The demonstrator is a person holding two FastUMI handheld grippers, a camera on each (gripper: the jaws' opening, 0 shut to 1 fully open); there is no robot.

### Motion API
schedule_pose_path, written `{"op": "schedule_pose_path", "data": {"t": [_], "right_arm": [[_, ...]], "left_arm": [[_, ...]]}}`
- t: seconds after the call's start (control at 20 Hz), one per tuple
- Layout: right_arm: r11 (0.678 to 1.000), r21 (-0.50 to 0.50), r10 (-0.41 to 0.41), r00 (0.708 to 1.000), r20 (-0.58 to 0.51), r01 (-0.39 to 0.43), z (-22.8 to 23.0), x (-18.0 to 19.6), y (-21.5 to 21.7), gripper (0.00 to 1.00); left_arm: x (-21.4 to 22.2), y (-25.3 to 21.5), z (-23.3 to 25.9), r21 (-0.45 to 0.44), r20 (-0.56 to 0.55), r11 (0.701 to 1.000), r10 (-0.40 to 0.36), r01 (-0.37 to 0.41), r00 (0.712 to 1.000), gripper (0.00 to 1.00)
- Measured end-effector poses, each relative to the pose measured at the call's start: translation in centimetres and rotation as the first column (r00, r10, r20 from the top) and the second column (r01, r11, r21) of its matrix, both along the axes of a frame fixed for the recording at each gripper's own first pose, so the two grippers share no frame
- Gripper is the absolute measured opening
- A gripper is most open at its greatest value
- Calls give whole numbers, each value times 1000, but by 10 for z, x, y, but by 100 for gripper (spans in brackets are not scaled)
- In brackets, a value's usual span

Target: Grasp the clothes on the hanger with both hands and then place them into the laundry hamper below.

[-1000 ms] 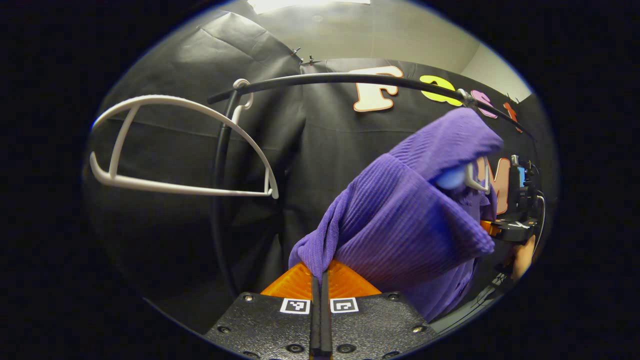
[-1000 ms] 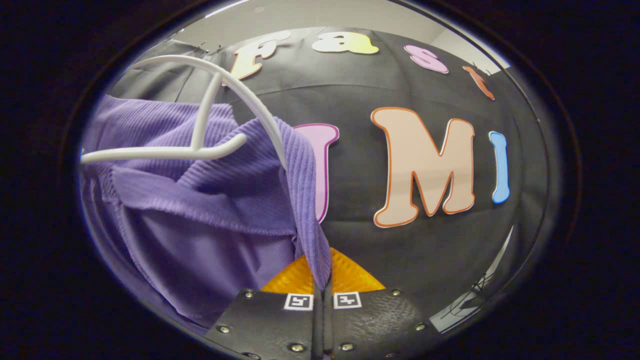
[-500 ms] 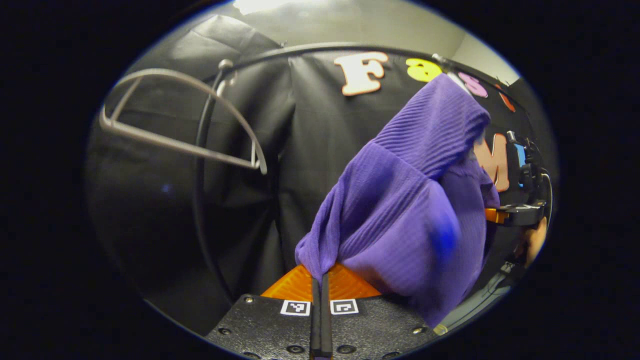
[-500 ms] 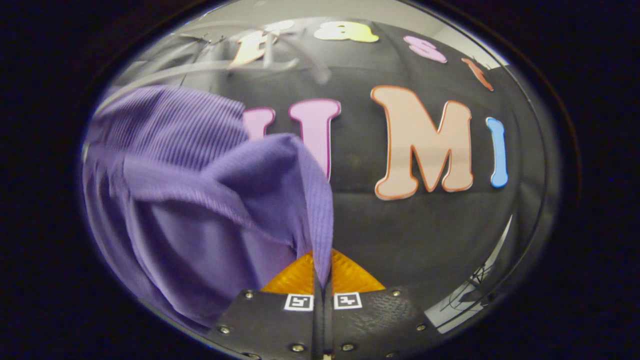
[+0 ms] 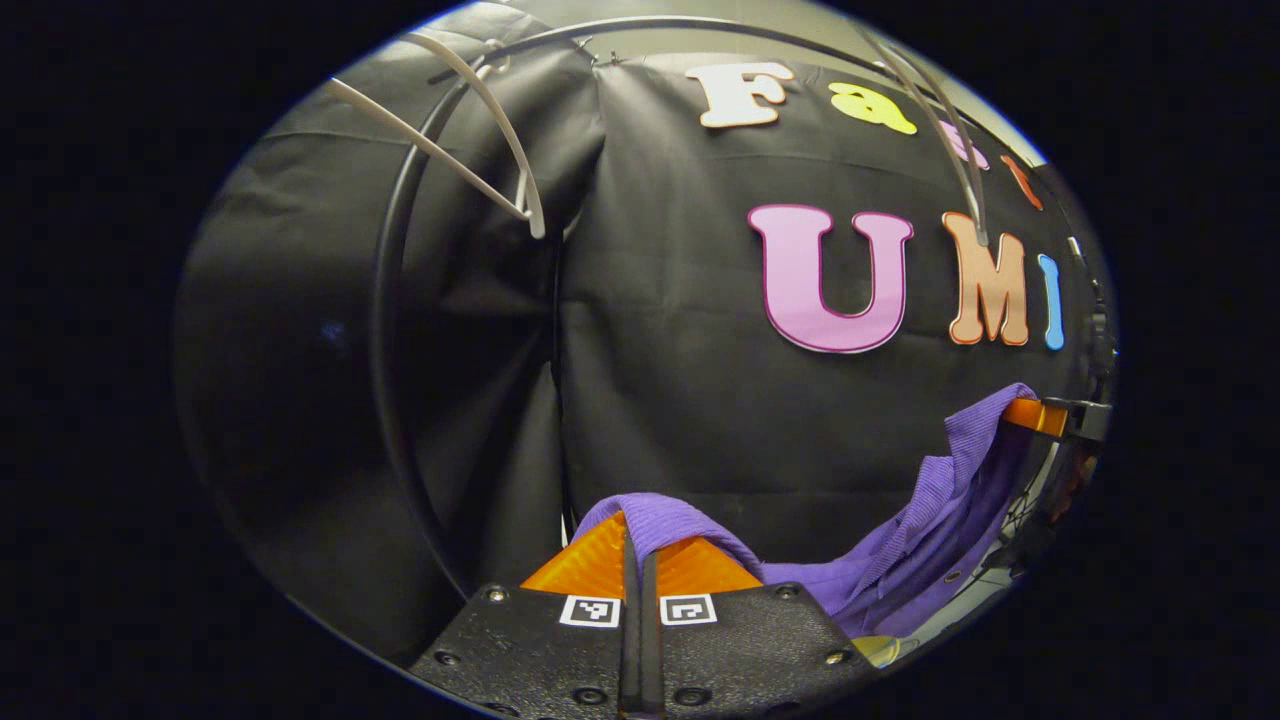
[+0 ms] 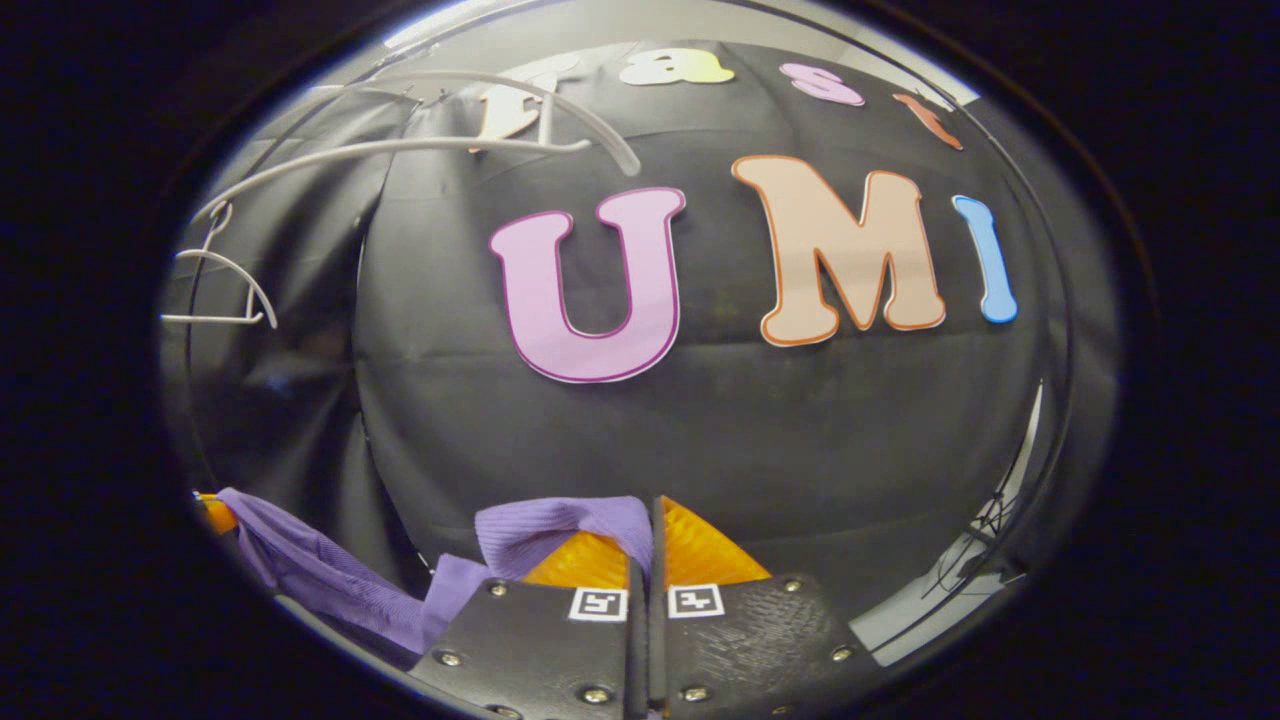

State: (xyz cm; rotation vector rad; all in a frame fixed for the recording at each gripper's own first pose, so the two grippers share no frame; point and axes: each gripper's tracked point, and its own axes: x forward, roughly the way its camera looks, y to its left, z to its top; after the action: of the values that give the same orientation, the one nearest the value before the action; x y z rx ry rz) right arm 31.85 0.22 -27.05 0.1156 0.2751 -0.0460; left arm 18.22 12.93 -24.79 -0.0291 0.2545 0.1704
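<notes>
The purple ribbed garment point(image 5: 900, 560) is off the hangers and sags between the two grippers. In the left gripper view, my left gripper point(image 5: 640, 548) is shut on one edge of it, and the cloth runs right to the other gripper point(image 5: 1045, 417), which pinches the far end. In the right gripper view, my right gripper point(image 6: 645, 525) is shut on a fold of the garment point(image 6: 560, 522), which trails left toward the other gripper point(image 6: 215, 512). A bare white hanger point(image 6: 450, 145) swings above on the black rail point(image 5: 700, 24).
A second bare white hanger point(image 5: 480, 150) hangs at the rail's left end, also seen small as the far hanger point(image 6: 225, 290). The black upright pole point(image 5: 385, 330) of the rack curves down the left side. The black cloth wall stands close behind.
The garment slipped off the white hanger. Both grippers dropped with it, so the cloth now hangs low between them and the hangers sit higher in both views.
</notes>
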Motion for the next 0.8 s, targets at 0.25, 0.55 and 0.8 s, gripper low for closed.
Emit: {"op": "schedule_pose_path", "data": {"t": [0.25,0.55,0.8], "right_arm": [[999,18,-31,999,40,30,21,-45,1,1],[1000,-3,-14,998,66,14,43,-104,16,1],[1000,-5,-8,996,92,8,68,-135,21,1]], "left_arm": [[-11,-1,16,-19,43,1000,-2,3,999,0],[-48,-8,51,-22,133,999,-34,37,991,0],[-66,-34,71,-14,176,995,-93,97,980,0]]}}
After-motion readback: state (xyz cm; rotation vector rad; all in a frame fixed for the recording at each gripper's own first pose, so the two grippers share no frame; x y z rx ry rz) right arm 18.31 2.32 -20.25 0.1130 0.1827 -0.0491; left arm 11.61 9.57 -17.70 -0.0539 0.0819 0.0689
